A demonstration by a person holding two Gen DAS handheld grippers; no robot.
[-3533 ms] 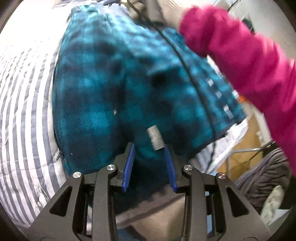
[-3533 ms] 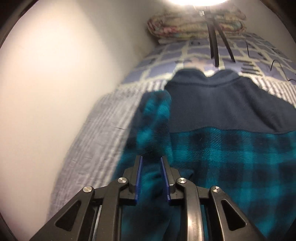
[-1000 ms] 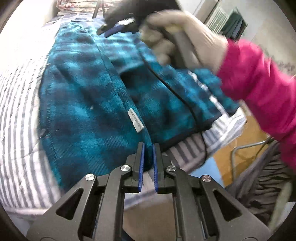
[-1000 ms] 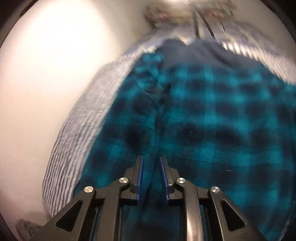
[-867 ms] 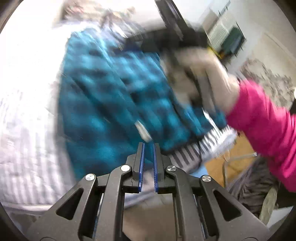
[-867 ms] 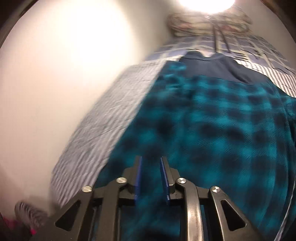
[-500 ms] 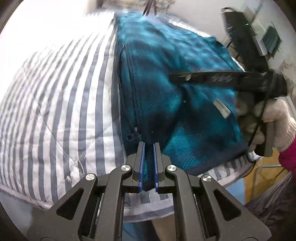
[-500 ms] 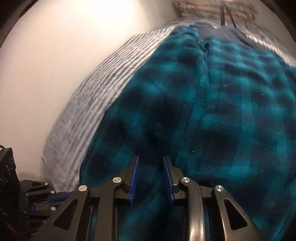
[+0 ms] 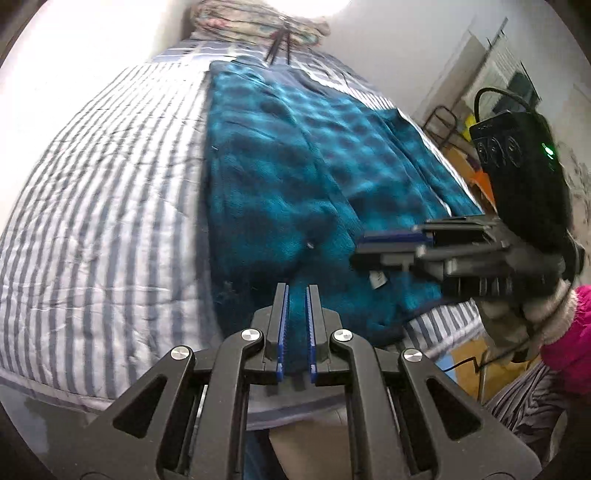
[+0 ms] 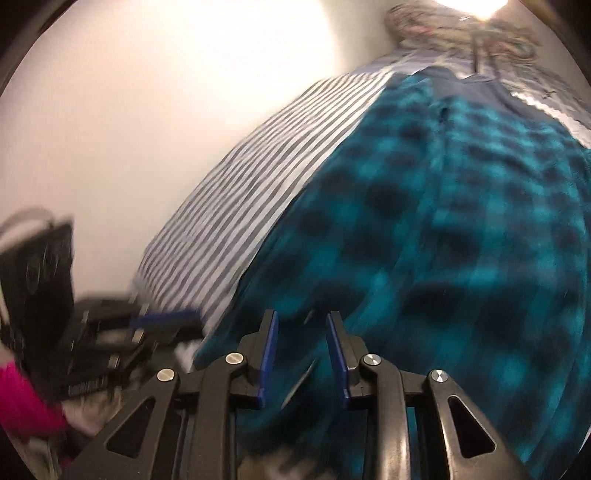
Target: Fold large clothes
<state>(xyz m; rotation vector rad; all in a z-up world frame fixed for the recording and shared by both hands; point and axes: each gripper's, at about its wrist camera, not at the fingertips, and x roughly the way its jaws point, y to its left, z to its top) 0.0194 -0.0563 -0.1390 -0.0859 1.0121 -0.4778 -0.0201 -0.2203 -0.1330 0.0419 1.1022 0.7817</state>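
Observation:
A teal and black plaid fleece jacket [image 9: 280,177] lies lengthwise on the bed, dark collar at the far end and one side folded over its middle. My left gripper [image 9: 296,291] is shut on the near hem, with teal fleece pinched between its blue pads. My right gripper [image 10: 301,317] hovers over the hem's right part, close to a white label [image 9: 377,278]. Its jaws stand a little apart; blurred fleece [image 10: 461,221] shows between them without being pressed. In the left wrist view the right gripper [image 9: 356,251] reaches in sideways from the right.
A striped grey and white quilt [image 9: 110,221] covers the bed, with a pale wall [image 10: 147,110] along its left side. A folded patterned blanket [image 9: 258,22] and tripod legs [image 9: 279,48] are at the head. Right of the bed are a gloved hand [image 9: 517,317], a pink sleeve [image 9: 569,332] and floor clutter [image 9: 443,122].
The right gripper swept from the far part of the jacket back to the near hem and its jaws parted slightly. The left gripper, open on the hem at first, stays shut on it.

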